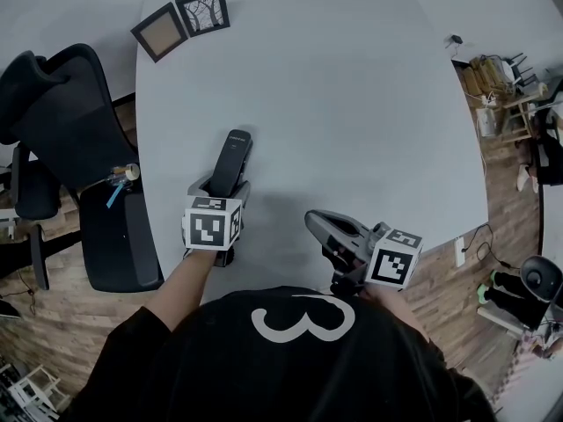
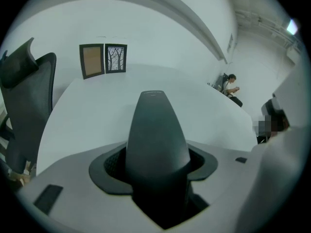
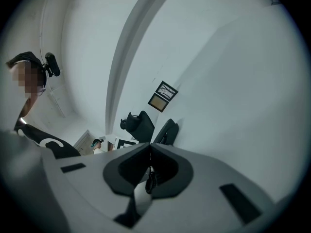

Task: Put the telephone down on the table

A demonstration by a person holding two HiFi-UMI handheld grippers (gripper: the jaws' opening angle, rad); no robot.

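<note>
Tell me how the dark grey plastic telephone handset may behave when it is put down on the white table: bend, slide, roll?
The dark grey plastic telephone handset looks moulded, so it is probably stiff. Its long, flattish body should lie still rather than roll. The smooth white table may let it slide if pushed.
</note>
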